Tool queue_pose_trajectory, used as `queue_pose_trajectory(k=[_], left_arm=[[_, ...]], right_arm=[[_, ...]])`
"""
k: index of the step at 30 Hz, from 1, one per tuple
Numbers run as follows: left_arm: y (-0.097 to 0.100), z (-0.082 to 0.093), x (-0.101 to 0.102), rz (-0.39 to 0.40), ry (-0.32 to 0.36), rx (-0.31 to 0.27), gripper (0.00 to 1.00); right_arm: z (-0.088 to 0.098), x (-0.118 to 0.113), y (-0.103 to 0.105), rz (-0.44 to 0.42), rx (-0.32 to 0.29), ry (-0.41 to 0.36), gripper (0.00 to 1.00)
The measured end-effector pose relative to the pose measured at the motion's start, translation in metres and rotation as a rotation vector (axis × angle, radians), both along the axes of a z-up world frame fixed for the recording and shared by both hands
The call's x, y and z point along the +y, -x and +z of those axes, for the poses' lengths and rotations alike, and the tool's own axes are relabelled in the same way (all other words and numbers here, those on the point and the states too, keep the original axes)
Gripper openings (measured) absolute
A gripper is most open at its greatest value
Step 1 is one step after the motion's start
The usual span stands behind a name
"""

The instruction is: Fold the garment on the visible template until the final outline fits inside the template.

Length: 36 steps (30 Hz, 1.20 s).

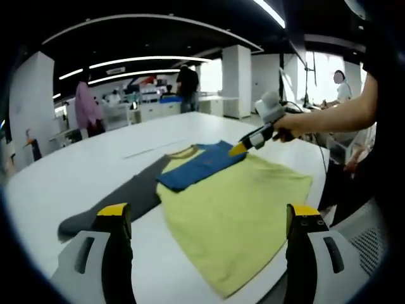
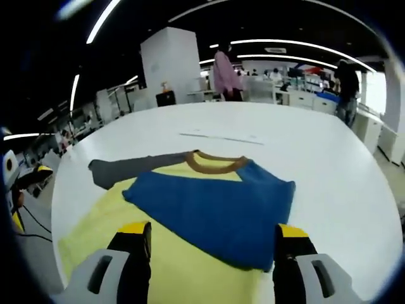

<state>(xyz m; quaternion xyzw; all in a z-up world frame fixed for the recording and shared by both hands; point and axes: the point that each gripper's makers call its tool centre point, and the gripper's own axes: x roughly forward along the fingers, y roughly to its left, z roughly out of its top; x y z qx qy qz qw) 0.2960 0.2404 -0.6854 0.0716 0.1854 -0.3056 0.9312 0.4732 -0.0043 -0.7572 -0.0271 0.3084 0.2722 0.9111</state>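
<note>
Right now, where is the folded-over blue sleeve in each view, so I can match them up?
Left gripper view: blue sleeve sits centre, on the yellow shirt's upper left part.
Right gripper view: blue sleeve lies across the centre, just above the jaws.
Shared landmark: the brown collar, beside the sleeve.

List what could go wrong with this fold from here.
The gray sleeve is spread far out from the yellow shirt, so the outline may stay too wide. The blue sleeve lies loosely folded over the shirt and could slide back. The shirt's lower corner lies near the table edge and might hang off.
</note>
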Motion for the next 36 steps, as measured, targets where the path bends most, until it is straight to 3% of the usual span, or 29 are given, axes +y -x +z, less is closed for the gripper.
queue_pose_trajectory(k=[10, 21, 31, 34, 36], left_arm=[[0.001, -0.001, 0.0, -0.003, -0.008, 0.005, 0.99], [0.002, 0.001, -0.001, 0.0, -0.016, 0.002, 0.99], [0.003, 0.001, -0.001, 0.012, -0.026, 0.007, 0.99], [0.004, 0.001, 0.0, 0.014, -0.03, 0.005, 0.99], [0.004, 0.0, 0.002, 0.017, -0.031, 0.007, 0.99]], right_arm=[[-0.013, -0.039, 0.006, -0.024, 0.003, 0.071, 0.62], [-0.033, -0.063, 0.007, -0.055, 0.002, 0.147, 0.3], [-0.04, -0.059, 0.004, -0.138, 0.015, 0.087, 0.15], [-0.04, -0.056, 0.003, -0.141, 0.022, 0.069, 0.02], [-0.04, -0.059, 0.002, -0.165, 0.023, 0.072, 0.01]])
